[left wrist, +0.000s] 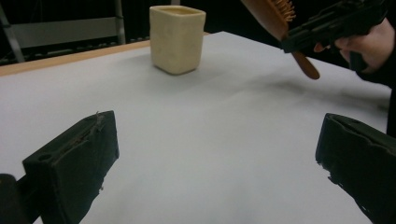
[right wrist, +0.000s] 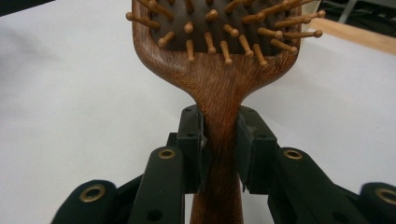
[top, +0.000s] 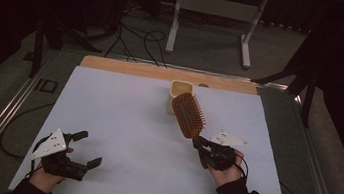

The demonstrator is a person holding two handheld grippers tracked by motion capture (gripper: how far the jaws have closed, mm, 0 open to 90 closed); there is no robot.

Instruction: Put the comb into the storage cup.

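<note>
Your tabletop (top: 121, 120) is covered by a plain white sheet, with a strip of bare wood showing along its far edge; around it the room is dark, with grey floor, loose black cables (top: 137, 39) trailing beyond the far edge and the white legs of a stand (top: 211, 11) farther back. A cream, square-sided cup (top: 180, 92) stands upright near the far edge, just right of centre. Your right tongs (top: 204, 146) are closed on the neck of a wooden hairbrush (top: 188, 114), one jaw on each side of the handle just below the paddle, as the right gripper view shows with the handle (right wrist: 219, 140) clamped between them. The brush is lifted off the sheet, its long axis running from your right hand up and away to the left, head end pointing toward the cup; in the high view the head overlaps the cup's near side, though whether they touch you cannot tell. The bristles (right wrist: 224, 32) face up toward you. In the left gripper view the handle end (left wrist: 306, 65) slants down below the tongs. Your left tongs (top: 85, 148) sit low at the near left corner, well apart from brush and cup, jaws spread wide and holding nothing.
</note>
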